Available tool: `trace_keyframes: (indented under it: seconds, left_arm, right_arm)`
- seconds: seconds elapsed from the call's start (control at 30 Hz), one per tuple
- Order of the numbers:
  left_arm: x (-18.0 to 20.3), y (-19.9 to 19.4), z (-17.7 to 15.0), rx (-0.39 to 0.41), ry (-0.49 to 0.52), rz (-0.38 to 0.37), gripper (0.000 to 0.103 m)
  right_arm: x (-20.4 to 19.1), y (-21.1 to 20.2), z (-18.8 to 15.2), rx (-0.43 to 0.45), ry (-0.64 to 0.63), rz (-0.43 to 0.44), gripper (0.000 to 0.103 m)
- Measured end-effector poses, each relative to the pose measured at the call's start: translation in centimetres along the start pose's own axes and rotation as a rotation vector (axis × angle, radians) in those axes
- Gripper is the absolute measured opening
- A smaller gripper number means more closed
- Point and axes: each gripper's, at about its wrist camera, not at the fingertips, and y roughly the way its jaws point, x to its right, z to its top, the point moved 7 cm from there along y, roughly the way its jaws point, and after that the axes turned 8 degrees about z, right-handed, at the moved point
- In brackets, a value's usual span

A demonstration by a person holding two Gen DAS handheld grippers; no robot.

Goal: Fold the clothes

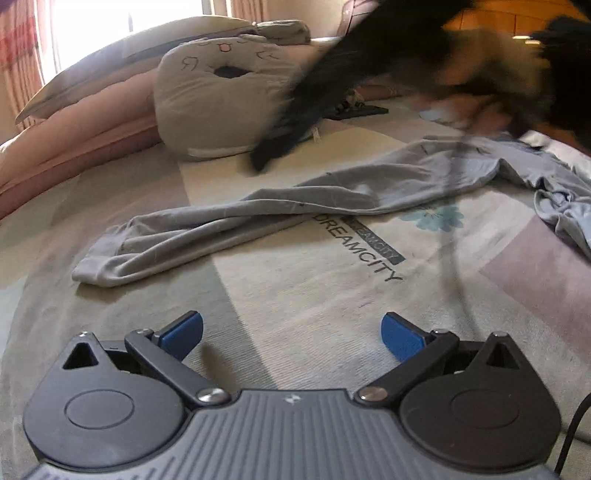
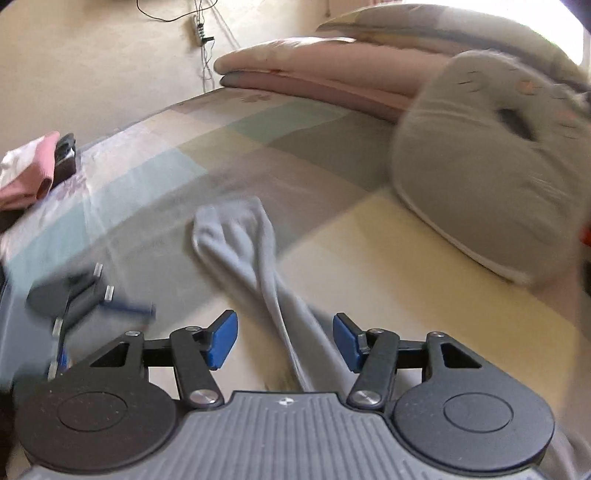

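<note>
A light grey-blue long-sleeved garment point(image 1: 332, 192) lies rumpled on the bed, one sleeve stretched toward the left with its cuff point(image 1: 99, 266) nearest me. My left gripper point(image 1: 291, 336) is open and empty, low over the bedsheet just short of the sleeve. In the right wrist view the same sleeve point(image 2: 258, 258) runs away from me, passing between the open jaws of my right gripper point(image 2: 284, 339); the jaws do not touch it. The left gripper point(image 2: 92, 295) shows blurred at the left there. A blurred dark arm point(image 1: 369, 66) sweeps across the top of the left wrist view.
A grey cat-face cushion point(image 1: 221, 99) point(image 2: 487, 177) sits at the head of the bed, beside folded pink bedding point(image 2: 314, 70) and pillows. The patchwork bedsheet point(image 1: 332, 314) carries a printed word. Pink clothes point(image 2: 26, 170) lie at the bed's far edge. Cables point(image 2: 201, 33) hang on the wall.
</note>
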Motion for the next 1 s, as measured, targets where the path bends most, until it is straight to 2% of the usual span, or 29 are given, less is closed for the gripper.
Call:
trace_keyframes:
  seconds: [0.17,0.23,0.27,0.33,0.37,0.5,0.6,0.73,0.83,1.0]
  left_arm:
    - [-1.7,0.2,-0.5,-0.003,-0.070,0.002,0.102]
    - [-2.3,0.3,-0.7,-0.007,-0.094,0.012,0.102]
    - [-2.6,0.3,-0.8,-0.008,-0.107,0.014,0.102]
    - [-3.2,0.2,-1.0,-0.007,-0.128,0.018,0.102]
    - [-3.4,0.2,-1.0,-0.006,-0.135,0.022,0.102]
    - [-4.3,0.0,-1.1,0.005,-0.153,0.045,0.102]
    - [-4.9,-0.8,-0.8,0.040,-0.177,0.031,0.102]
    - [-5.2,-2.0,-0.3,0.113,-0.215,-0.051,0.102]
    - [-4.9,-2.1,-0.2,0.131,-0.214,-0.091,0.102]
    - [-4.7,-0.9,-0.6,0.083,-0.200,-0.077,0.102]
  right_arm:
    - [0.5,6.5,3.7,-0.041,-0.007,0.022,0.059]
    - [0.1,6.9,3.9,-0.048,-0.027,0.029,0.054]
    - [-0.1,6.9,3.9,-0.050,-0.038,0.034,0.048]
    - [-0.6,7.0,3.9,-0.056,-0.060,0.042,0.029]
    - [-0.8,7.0,3.9,-0.058,-0.071,0.046,0.004]
    - [-1.8,7.1,3.9,-0.069,-0.114,0.062,0.005]
    - [-3.2,7.0,3.2,-0.105,-0.153,0.089,0.005]
    - [-5.7,6.5,1.4,-0.179,-0.211,0.140,0.005]
    - [-7.6,6.1,0.1,-0.235,-0.254,0.178,0.007]
    - [-10.7,5.3,-2.1,-0.329,-0.326,0.241,0.022]
